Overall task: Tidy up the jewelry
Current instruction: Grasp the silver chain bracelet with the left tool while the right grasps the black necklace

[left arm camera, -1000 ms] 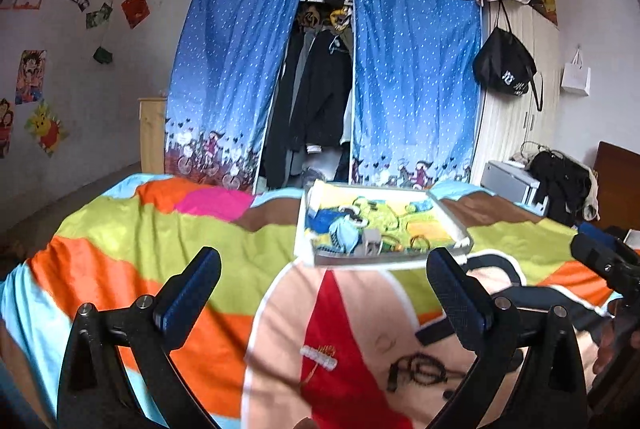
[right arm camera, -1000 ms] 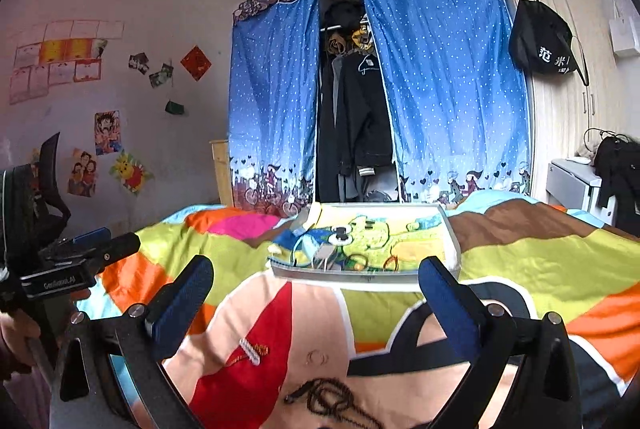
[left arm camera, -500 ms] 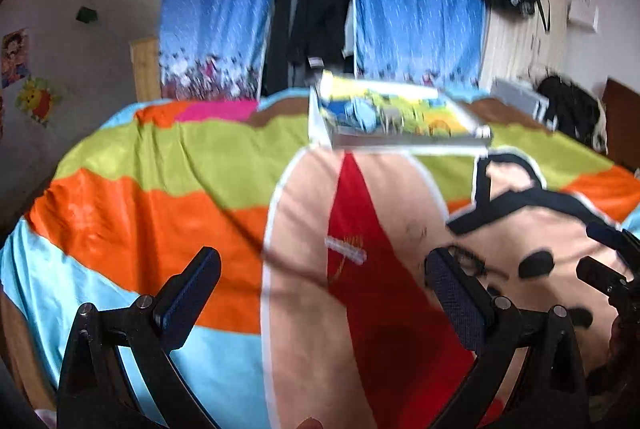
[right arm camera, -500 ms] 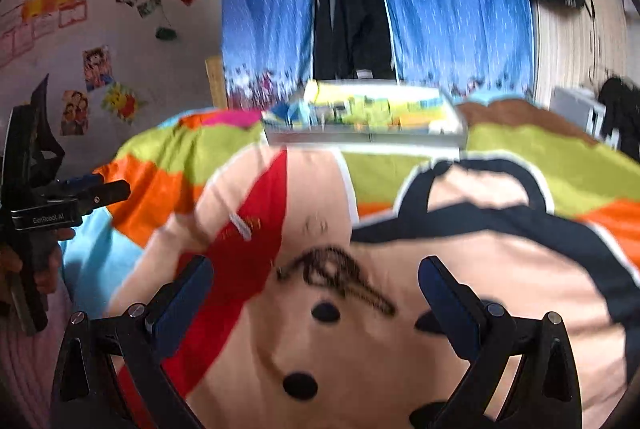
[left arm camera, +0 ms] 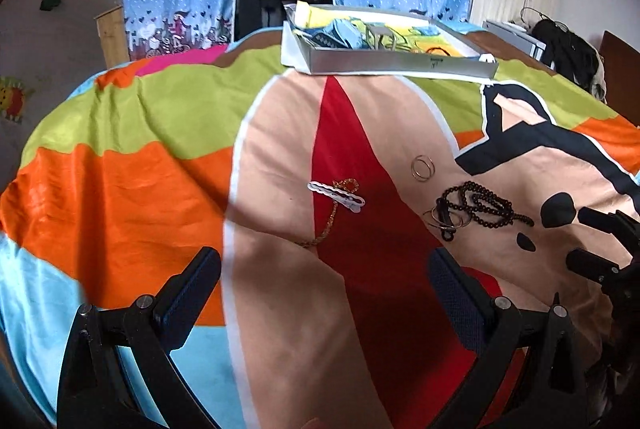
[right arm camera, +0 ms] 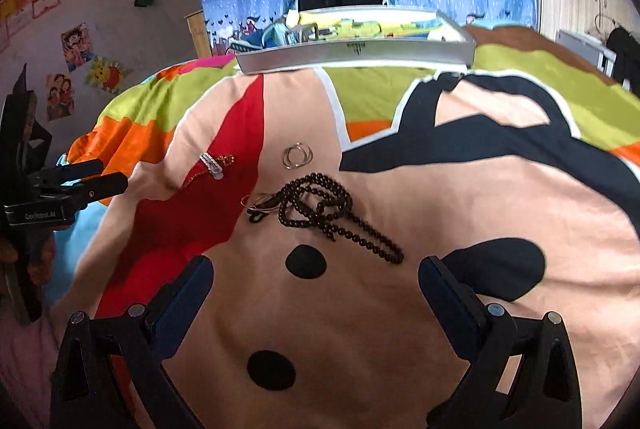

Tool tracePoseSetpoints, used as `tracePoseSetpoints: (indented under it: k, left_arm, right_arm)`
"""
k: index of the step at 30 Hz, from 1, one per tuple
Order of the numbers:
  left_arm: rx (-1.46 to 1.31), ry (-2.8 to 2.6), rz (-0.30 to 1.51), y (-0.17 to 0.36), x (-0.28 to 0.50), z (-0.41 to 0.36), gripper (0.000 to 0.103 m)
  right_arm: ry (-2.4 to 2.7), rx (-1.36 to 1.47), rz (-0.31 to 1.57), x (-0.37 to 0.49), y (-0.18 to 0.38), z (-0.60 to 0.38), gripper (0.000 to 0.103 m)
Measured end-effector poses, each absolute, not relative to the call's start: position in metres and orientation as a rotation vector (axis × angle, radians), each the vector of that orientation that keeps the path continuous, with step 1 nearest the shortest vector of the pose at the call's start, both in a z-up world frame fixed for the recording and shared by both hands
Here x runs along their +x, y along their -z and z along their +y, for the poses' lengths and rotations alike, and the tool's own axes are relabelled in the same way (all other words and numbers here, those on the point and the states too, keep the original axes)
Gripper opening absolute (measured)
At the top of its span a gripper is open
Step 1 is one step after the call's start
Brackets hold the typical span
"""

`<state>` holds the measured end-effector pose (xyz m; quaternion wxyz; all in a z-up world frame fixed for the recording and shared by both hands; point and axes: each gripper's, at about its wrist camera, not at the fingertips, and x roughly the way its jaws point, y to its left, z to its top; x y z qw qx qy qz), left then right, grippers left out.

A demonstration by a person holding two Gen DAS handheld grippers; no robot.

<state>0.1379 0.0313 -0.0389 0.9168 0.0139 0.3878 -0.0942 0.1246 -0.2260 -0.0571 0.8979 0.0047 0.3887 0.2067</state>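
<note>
Now the beads [right arm camera: 324,205], rings [right arm camera: 297,156] and gold chain [left arm camera: 332,213] lie in full view mid-bed, near of the tray [right arm camera: 352,51]; both grippers [left arm camera: 324,293] [right arm camera: 316,289] have tipped down toward them, jaws wide and empty, ready to pick.

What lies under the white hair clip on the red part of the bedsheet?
A thin gold chain runs under the white hair clip, showing a reddish-gold bunch above it and a strand below. The part of the chain beneath the clip is covered.
</note>
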Motion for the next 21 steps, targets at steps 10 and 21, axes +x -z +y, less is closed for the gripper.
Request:
tracePoseSetpoints:
  k: [10, 21]
  left_arm:
    - [-0.01, 0.267, 0.832, 0.055, 0.178, 0.034, 0.101]
    - [0.003, 0.359, 0.874, 0.07, 0.213, 0.035, 0.059]
  right_arm:
    - [-0.424, 0.087, 0.851, 0.159, 0.068, -0.222, 0.103]
    - [-0.393, 0.059, 0.873, 0.182, 0.079, -0.217, 0.09]
